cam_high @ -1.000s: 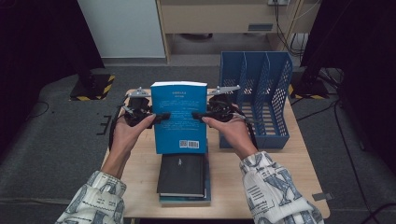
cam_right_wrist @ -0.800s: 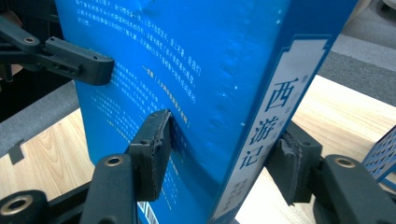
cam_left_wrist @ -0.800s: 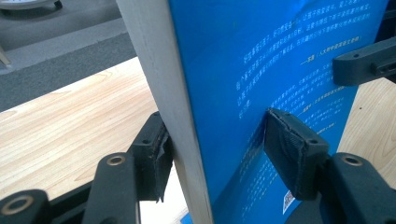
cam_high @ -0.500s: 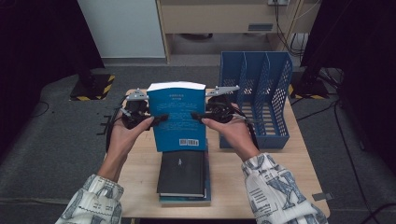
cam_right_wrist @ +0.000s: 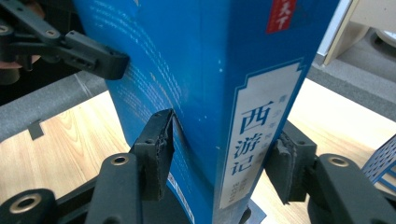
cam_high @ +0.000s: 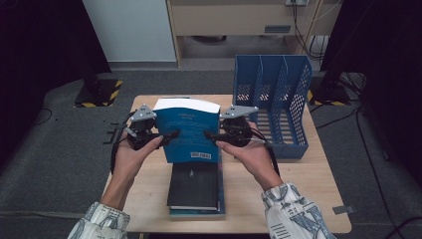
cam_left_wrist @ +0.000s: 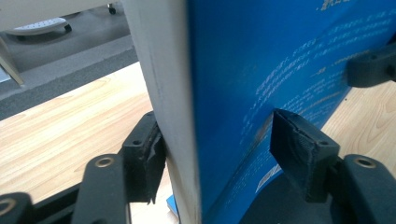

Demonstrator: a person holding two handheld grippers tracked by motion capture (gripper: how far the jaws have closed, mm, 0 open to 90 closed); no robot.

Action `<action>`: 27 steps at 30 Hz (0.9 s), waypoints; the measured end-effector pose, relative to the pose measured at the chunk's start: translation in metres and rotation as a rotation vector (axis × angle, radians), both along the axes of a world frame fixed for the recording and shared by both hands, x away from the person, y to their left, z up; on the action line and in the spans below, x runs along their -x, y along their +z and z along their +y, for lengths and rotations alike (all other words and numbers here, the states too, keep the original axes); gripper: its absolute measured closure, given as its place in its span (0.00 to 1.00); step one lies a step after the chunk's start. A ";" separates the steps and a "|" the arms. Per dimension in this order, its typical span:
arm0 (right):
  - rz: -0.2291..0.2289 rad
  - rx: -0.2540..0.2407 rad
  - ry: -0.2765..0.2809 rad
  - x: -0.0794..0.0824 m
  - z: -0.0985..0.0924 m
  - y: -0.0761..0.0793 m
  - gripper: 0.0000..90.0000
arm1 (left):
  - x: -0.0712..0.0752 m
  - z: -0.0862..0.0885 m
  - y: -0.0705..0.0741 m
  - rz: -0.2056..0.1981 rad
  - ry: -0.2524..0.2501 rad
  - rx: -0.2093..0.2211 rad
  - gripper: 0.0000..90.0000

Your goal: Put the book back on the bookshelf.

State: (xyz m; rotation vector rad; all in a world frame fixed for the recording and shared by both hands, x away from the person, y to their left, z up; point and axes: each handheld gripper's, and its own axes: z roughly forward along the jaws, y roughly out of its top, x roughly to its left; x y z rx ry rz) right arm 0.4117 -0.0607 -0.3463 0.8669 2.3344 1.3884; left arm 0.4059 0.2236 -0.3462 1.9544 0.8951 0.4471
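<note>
High view, blue book [cam_high: 188,130] upright, spine rightward

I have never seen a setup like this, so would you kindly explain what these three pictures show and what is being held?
A person stands at a wooden table with a hand-held tool in each hand; each tool ends in two black jaws. The high view looks down from above. The other two pictures come from cameras riding on the tools.

The left gripper and the right gripper together hold a blue book upright above the table, one at each side edge. The left jaws straddle its page edge and have just been opening; the right jaws straddle its spine and have been closing.

Below lies a stack of books; to the right stands a blue file rack.
</note>
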 end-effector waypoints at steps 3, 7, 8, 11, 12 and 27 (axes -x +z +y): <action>-0.002 -0.007 0.012 -0.001 -0.001 -0.001 0.54 | 0.000 0.001 -0.001 0.000 0.001 0.010 0.39; -0.003 -0.002 0.040 -0.001 -0.003 0.000 0.54 | 0.002 0.001 -0.003 -0.005 0.007 0.031 0.35; -0.006 -0.001 0.047 0.000 -0.004 0.000 0.55 | 0.003 0.001 -0.003 -0.008 0.008 0.033 0.34; -0.012 0.000 0.057 0.002 -0.005 0.000 0.56 | 0.004 0.001 -0.004 -0.018 0.013 0.047 0.33; -0.016 0.004 0.060 0.005 -0.005 0.000 0.58 | 0.004 0.002 -0.006 -0.026 0.028 0.059 0.30; -0.038 -0.021 0.063 0.027 -0.001 -0.003 0.55 | 0.008 0.005 -0.010 -0.055 0.037 0.093 0.30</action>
